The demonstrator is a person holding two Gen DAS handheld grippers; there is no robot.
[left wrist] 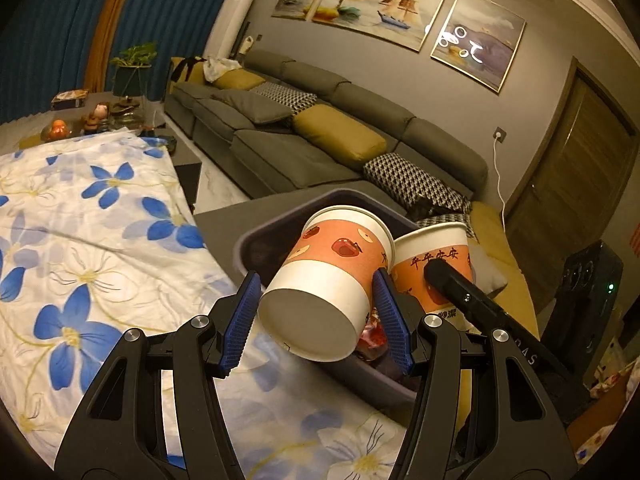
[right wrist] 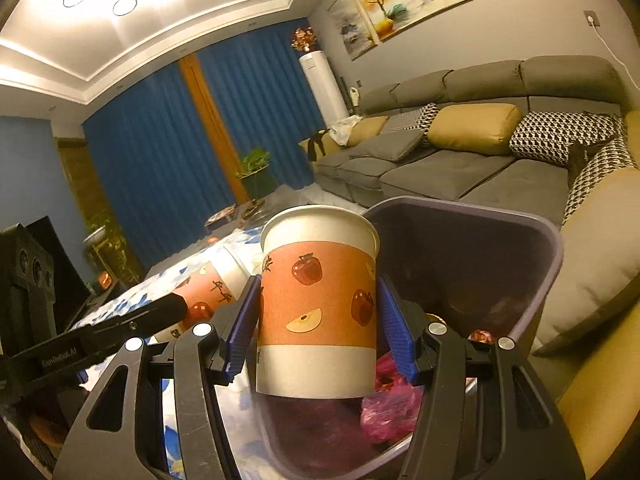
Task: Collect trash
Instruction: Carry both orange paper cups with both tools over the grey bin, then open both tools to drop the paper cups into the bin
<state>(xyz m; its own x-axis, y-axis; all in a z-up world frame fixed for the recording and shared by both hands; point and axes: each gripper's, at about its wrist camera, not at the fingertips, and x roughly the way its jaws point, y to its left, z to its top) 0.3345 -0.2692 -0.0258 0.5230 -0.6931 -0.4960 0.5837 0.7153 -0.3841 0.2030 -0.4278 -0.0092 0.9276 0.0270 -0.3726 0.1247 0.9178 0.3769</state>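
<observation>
Each gripper has an orange-and-white paper cup with apple prints between its blue pads, over a grey bin. The left gripper has its cup tilted, bottom toward the camera, with a gap at the left pad, so the jaws stand open around it. The right gripper is shut on an upright cup above the bin, which holds pink and red wrappers. The right gripper's cup and finger show in the left view; the left gripper's cup shows in the right view.
The bin stands at the edge of a table covered by a white cloth with blue flowers. A grey sofa with yellow and patterned cushions runs behind. A black speaker stands at the right. Small ornaments sit on the far table.
</observation>
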